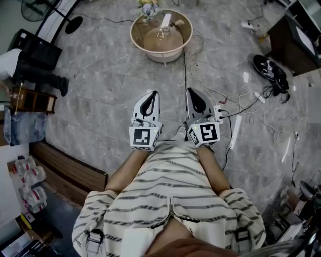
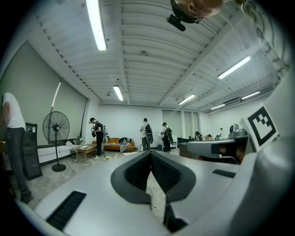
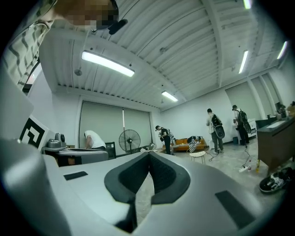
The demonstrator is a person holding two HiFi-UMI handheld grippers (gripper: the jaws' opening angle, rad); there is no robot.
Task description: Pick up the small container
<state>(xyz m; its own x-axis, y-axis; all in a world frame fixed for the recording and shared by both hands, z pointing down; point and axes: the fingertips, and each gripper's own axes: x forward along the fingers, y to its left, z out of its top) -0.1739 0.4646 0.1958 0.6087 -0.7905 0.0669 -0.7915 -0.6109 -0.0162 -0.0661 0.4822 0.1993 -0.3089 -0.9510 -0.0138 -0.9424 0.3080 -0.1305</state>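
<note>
A round beige table (image 1: 165, 56) stands on the floor ahead of me. A small clear glass container (image 1: 163, 33) sits on it, with a white item (image 1: 166, 20) and flowers (image 1: 148, 7) behind. I hold both grippers level, side by side, well short of the table. My left gripper (image 1: 149, 94) is shut, its dark pads meeting at the tips (image 2: 151, 154) with nothing between them. My right gripper (image 1: 193, 91) is shut too and holds nothing (image 3: 148, 154). The table does not show in either gripper view.
Cables and a white power strip (image 1: 234, 131) trail over the floor to the right, near black shoes (image 1: 271, 68). A dark desk (image 1: 293, 42) stands at the far right and a bench (image 1: 65, 168) at the left. A floor fan (image 2: 56, 126) and several people are across the room.
</note>
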